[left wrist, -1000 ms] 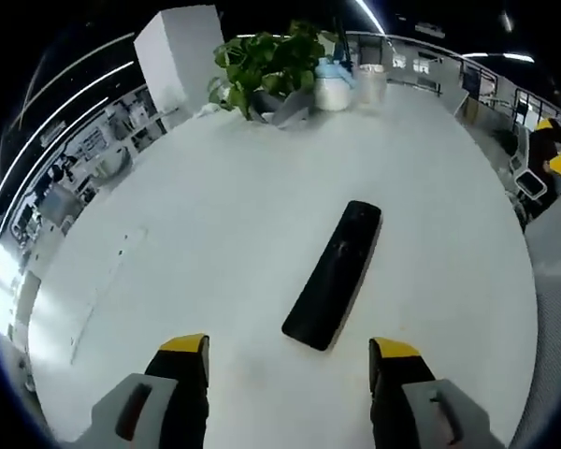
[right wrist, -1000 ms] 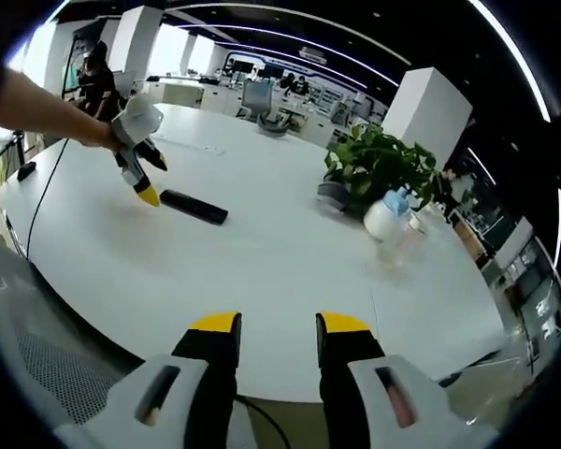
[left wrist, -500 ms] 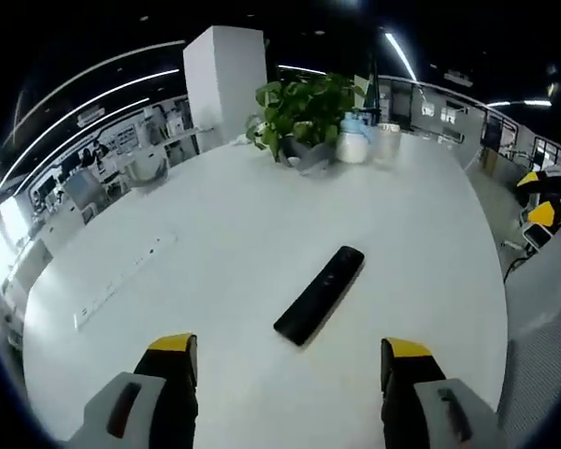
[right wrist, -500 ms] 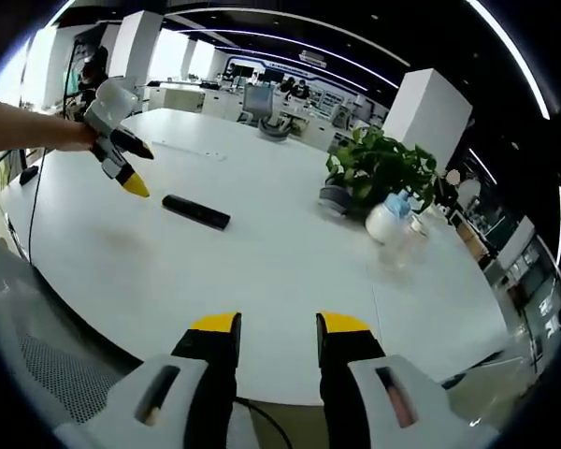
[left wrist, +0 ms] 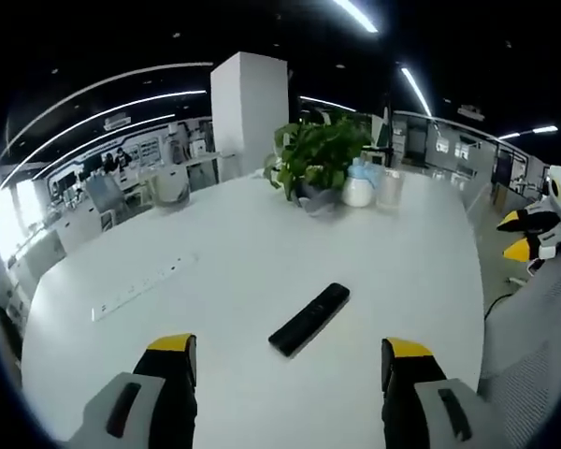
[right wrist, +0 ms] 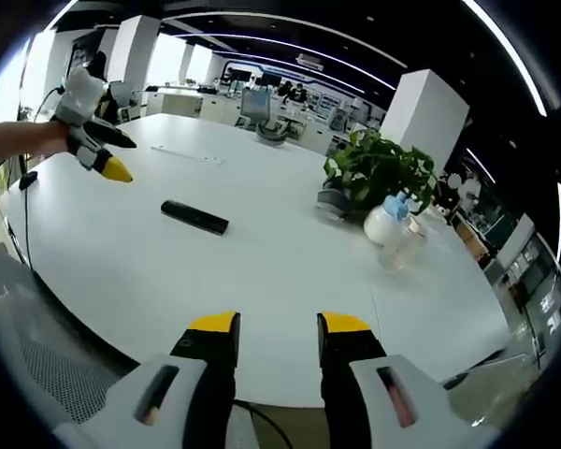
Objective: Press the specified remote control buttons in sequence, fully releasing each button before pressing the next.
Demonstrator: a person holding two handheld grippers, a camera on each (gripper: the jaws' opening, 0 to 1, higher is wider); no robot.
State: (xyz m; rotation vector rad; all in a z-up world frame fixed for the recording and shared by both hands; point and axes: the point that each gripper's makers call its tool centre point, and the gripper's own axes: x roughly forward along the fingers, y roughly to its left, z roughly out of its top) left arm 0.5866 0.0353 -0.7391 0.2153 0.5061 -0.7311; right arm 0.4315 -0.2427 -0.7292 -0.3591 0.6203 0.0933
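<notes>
Remote control [left wrist: 309, 319] lies centre frame on white table [left wrist: 215, 281], untouched. Left gripper [left wrist: 287, 360] fingers wide apart, empty; right gripper [right wrist: 274, 334] fingers slightly parted, empty. Approach slowly, press squarely, release fully.

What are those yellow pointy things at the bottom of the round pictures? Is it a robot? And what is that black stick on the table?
It is not a robot. A person holds a grabbing tool in each hand, and each tool carries a little camera looking out along its two yellow-tipped jaws. That is why both pictures are round.

One picture comes from the left gripper. Its jaws stand wide apart and hold nothing. The other picture comes from the right gripper, whose jaws stand closer together with a gap between them, also holding nothing. In that picture you can also see the left gripper far off, lifted above the table in the person's hand.

The black stick is a remote control. It lies flat on the big white table. Further back stand a potted plant and a white bottle.
</notes>
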